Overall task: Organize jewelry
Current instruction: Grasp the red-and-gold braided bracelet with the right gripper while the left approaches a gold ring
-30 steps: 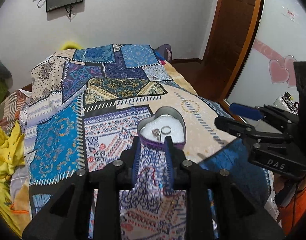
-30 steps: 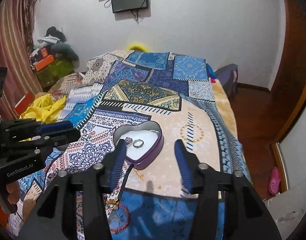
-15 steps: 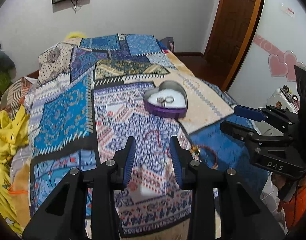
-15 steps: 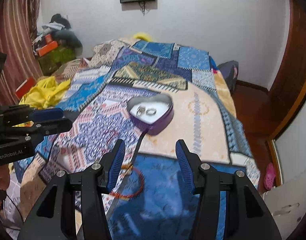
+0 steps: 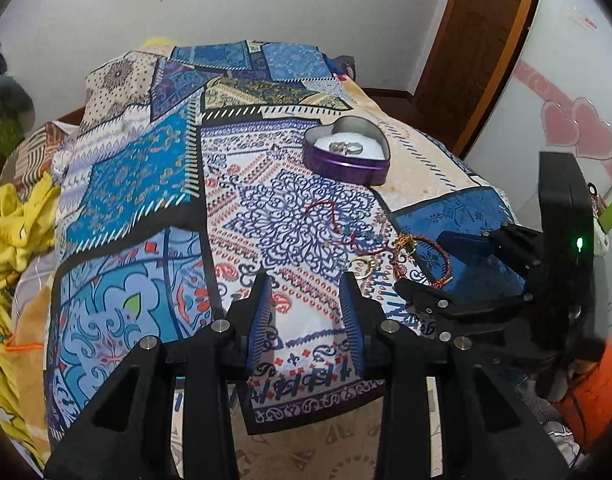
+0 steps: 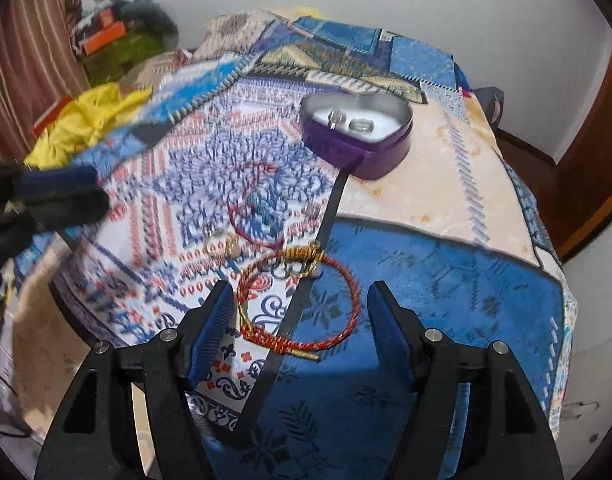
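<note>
A purple heart-shaped tin (image 5: 347, 152) (image 6: 357, 136) sits on the patchwork bedspread with two silver rings (image 6: 351, 122) inside. Nearer the bed's front lie a red-and-gold twisted bracelet (image 6: 302, 300) (image 5: 421, 258), a thin red cord bracelet (image 6: 254, 208) (image 5: 333, 220) and a small gold hoop (image 5: 363, 266) (image 6: 220, 244). My right gripper (image 6: 301, 294) (image 5: 441, 268) hovers just above the twisted bracelet. Its jaws are opening and the bracelet shows between the pads, untouched. My left gripper (image 5: 307, 284) (image 6: 66, 192) stands narrowly open over bare bedspread, left of the gold hoop, with nothing in it.
The bedspread (image 5: 146, 184) drops off at the near edge. Yellow cloth (image 5: 10, 220) (image 6: 86, 120) is piled at the bed's left side. A brown door (image 5: 477, 40) and a wall with pink hearts (image 5: 577, 128) stand to the right. Clutter (image 6: 114, 32) fills the far left corner.
Both grippers have drawn back from the tin and sunk toward the near end of the bed. The bracelets have come into view. The right jaws have spread wider.
</note>
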Available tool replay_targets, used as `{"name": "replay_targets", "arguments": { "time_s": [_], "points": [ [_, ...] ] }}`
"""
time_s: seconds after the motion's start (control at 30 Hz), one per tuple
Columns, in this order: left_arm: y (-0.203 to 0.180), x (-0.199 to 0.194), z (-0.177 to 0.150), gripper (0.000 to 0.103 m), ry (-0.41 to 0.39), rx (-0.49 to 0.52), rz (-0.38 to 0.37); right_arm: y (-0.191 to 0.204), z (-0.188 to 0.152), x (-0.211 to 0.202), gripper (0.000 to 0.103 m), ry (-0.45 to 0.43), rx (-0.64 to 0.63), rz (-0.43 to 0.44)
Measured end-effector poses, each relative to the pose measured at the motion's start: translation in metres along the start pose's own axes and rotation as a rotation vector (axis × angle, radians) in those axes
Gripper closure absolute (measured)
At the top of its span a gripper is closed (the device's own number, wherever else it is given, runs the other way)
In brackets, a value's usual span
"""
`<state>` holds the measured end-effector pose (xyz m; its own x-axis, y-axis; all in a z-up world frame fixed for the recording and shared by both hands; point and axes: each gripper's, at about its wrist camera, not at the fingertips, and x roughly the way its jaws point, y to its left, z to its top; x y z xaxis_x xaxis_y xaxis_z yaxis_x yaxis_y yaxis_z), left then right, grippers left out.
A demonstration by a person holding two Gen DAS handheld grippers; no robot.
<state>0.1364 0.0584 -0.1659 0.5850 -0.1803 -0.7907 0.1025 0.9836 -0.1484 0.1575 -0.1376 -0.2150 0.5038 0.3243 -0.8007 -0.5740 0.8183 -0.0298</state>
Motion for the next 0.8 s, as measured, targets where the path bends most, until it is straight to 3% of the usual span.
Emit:
{"name": "replay_targets", "arguments": {
  "time_s": [0.2,0.3,0.37,0.47,0.8],
  "points": [
    [0.002,0.008,-0.004,0.069,0.018,-0.016,-0.015,-0.009,-0.005,-0.004,0.037,-0.016,0.013,0.024],
    [-0.002,0.011,-0.006,0.069,0.026,-0.016,-0.028,-0.011,-0.005,-0.005,0.055,-0.023,0.008,0.027],
    [-0.005,0.013,-0.008,0.069,0.034,-0.013,-0.038,-0.013,-0.004,-0.006,0.077,-0.024,0.019,0.036],
    [-0.012,0.018,-0.008,0.069,0.047,0.001,-0.054,-0.022,-0.004,-0.007,0.093,-0.025,0.042,0.042],
    [-0.035,0.035,-0.007,0.069,0.074,0.039,-0.115,-0.032,-0.006,-0.021,0.096,-0.082,0.065,0.029]
  ]
}}
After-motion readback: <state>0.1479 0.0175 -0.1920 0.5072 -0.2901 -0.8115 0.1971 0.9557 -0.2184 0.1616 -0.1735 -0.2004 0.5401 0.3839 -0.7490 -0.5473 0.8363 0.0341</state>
